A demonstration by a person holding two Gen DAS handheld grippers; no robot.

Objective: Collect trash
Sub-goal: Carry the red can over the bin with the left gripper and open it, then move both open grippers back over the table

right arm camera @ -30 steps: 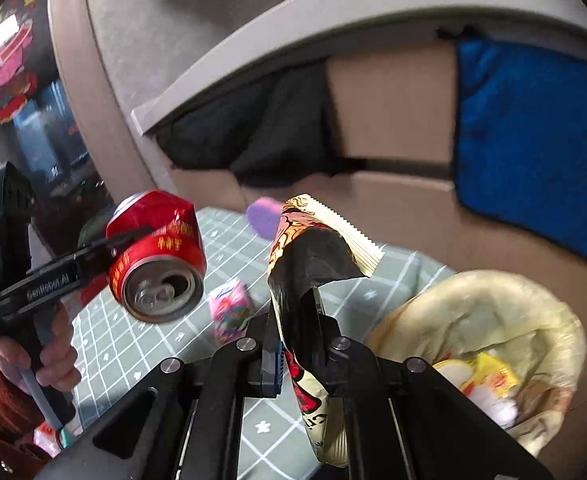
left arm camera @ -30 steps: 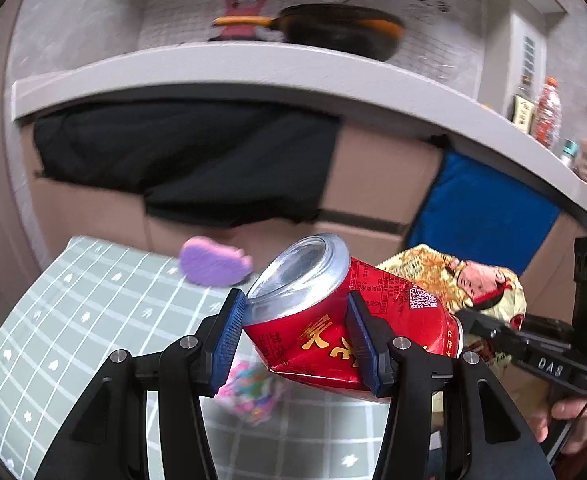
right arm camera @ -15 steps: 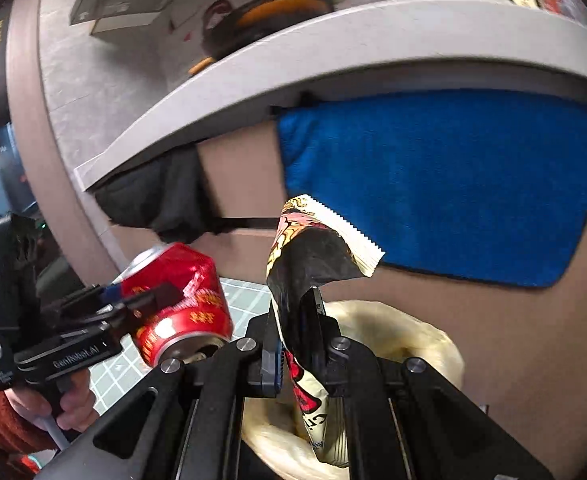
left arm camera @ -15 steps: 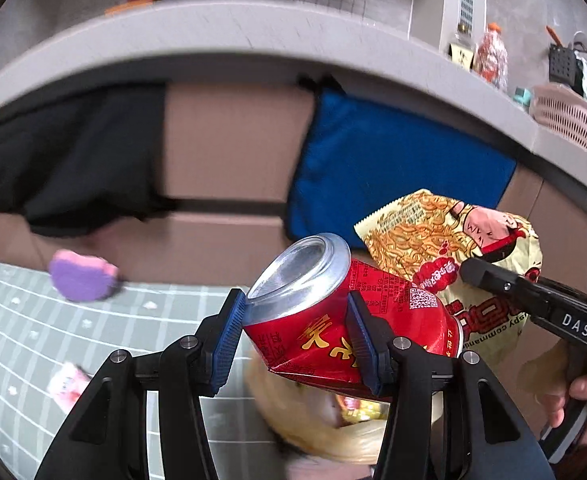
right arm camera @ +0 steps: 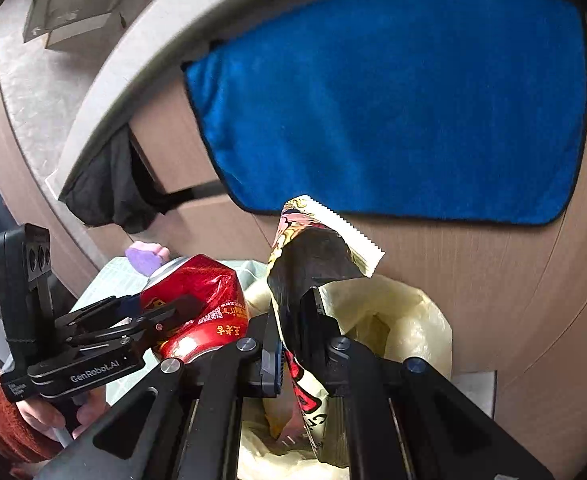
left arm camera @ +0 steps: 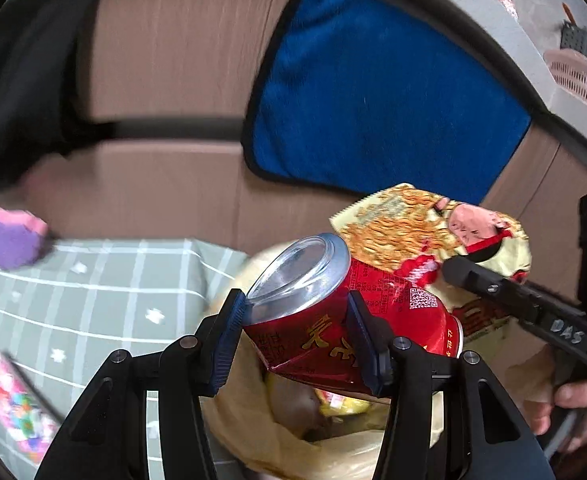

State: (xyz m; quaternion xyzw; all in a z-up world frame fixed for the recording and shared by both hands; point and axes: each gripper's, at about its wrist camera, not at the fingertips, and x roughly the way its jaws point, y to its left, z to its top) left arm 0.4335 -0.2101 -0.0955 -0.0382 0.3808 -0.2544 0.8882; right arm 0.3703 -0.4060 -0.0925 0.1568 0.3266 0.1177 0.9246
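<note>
Two grips | left gripper (left arm camera: 297, 336) clamps red can (left arm camera: 333, 320) | right gripper (right arm camera: 291, 344) pinches snack wrapper (right arm camera: 317, 264)

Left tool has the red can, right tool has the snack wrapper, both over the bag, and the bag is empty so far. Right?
Not quite: the bag is not empty. The left wrist view shows yellow and other scraps already inside it. The rest holds: left tool grips the red can, right tool pinches the snack wrapper, both over the bag.
</note>
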